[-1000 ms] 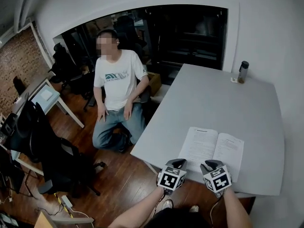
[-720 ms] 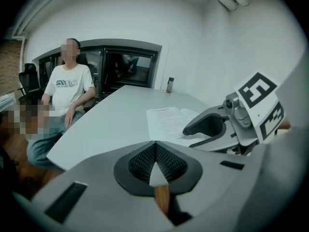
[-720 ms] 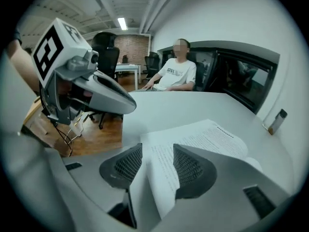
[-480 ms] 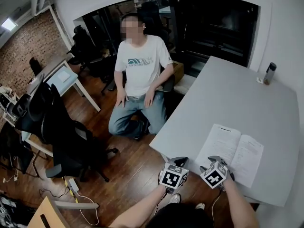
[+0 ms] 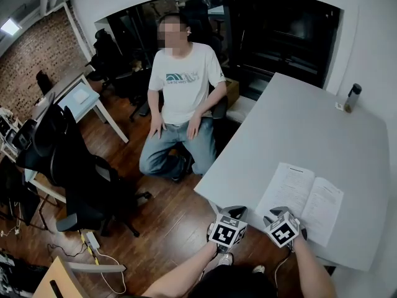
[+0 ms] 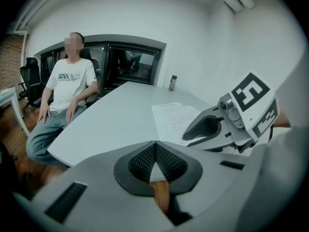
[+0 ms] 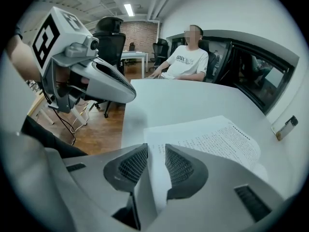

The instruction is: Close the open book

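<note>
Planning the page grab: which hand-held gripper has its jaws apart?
The right hand-held gripper: its jaws have just been closing but stand apart, the open book's page showing between them. The left hand-held gripper is shut.

I see 1 dark bottle (image 5: 352, 97) at the grey table's (image 5: 291, 129) far right corner, a seated person (image 5: 183, 98) in a white T-shirt beyond its left edge, and black office chairs (image 5: 68, 166) on the wooden floor (image 5: 167, 222).

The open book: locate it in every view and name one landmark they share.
Head view: open book lower right, near the table's near edge.
Left gripper view: open book right of centre, mid-height.
Right gripper view: open book centre to right, below mid-height.
Shared landmark: the bottle at the table's far edge.
</note>
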Available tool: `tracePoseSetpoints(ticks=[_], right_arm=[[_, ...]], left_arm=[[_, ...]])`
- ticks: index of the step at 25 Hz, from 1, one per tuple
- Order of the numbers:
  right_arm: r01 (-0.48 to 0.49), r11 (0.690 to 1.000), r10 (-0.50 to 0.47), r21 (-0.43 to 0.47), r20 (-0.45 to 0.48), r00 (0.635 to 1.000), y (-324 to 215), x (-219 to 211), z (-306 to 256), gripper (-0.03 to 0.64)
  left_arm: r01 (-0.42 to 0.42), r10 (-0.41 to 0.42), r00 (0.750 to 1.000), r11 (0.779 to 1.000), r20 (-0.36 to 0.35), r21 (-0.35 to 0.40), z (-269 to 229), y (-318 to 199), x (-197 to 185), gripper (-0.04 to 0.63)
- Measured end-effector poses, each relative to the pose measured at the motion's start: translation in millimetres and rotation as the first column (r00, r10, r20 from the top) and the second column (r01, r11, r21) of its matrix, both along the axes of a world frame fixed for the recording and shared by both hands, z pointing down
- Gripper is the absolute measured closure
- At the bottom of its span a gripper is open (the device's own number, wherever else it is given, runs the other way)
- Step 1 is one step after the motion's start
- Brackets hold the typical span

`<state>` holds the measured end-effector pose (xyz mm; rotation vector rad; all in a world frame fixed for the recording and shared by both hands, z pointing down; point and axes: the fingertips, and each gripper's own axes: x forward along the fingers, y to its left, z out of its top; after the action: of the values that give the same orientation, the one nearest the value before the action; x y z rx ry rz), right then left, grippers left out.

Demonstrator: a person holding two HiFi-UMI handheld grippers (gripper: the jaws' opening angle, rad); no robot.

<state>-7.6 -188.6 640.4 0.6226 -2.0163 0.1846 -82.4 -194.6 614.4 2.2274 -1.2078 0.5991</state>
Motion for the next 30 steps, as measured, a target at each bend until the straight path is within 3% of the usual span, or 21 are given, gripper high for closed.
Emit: tracePoseSetpoints(ticks=[6, 15, 18, 22, 30], right_arm=[[-0.066, 0.996, 0.062, 0.065, 0.060, 0.996, 1.4, 0.4, -17.0, 0.592], [-0.247, 0.959, 0.218, 0.137, 0.193, 0.957, -4.1, 19.5, -53.9, 0.607], [-0.329, 0.936, 0.285, 0.127, 0.275, 0.918, -7.1, 34.1, -71.3, 0.609], [-0.449, 0.890, 0.387, 0.077, 0.391, 0.835, -3.9, 63.6, -98.1, 0.611], [-0.620, 0.781, 0.526, 0.072, 0.459, 0.716, 20.6, 143.4, -121.0, 0.611]], left_arm=[[-0.023, 0.023, 1.000, 1.000, -0.003, -0.013, 6.2, 4.7, 9.9, 0.591], [-0.068, 0.068, 0.998, 0.998, -0.015, -0.010, 4.6, 1.6, 32.1, 0.591], [-0.099, 0.099, 0.995, 0.995, -0.025, 0.008, -1.3, -5.2, 49.4, 0.591], [-0.142, 0.144, 0.988, 0.989, -0.051, 0.044, -14.5, -13.0, 79.9, 0.591], [-0.229, 0.241, 0.966, 0.965, -0.090, 0.127, -44.4, -19.1, 148.1, 0.591]])
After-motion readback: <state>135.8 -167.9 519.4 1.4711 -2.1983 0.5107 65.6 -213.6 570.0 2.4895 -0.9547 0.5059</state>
